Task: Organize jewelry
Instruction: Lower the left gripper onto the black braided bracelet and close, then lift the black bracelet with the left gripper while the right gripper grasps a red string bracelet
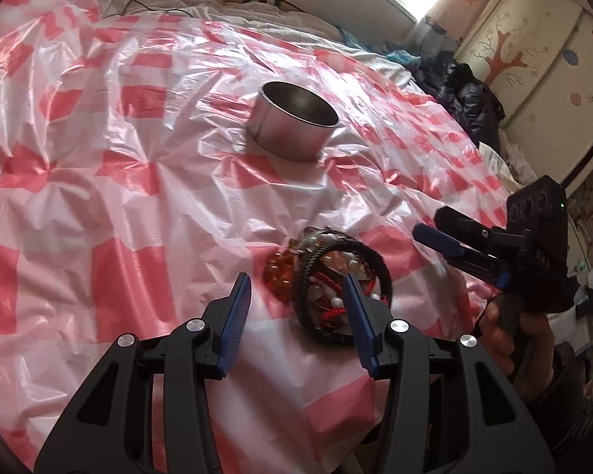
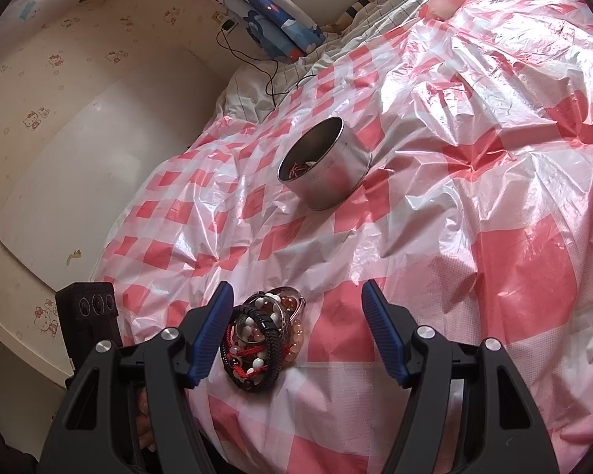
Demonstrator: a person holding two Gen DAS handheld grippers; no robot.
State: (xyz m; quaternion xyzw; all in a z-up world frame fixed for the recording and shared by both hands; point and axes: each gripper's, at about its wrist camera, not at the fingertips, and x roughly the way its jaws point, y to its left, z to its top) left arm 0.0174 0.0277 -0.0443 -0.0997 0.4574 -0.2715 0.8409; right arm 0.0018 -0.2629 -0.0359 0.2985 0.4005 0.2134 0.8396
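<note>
Looking along your left gripper, you see its blue jaws standing about half open with nothing pressed between them; the right pad lies over the edge of the jewelry pile, but whether it touches the pile you cannot tell. The pile sits on the pink checked plastic sheet, just ahead of both tools: a black braided bracelet, amber beads, white beads and red cord, all tangled together. Your right gripper is wide open and holds nothing; the pile lies just beside its left finger, inside the gap but apart from the right finger. Farther on the sheet stands a round metal tin, upright and open, with some small red pieces at its bottom.
</note>
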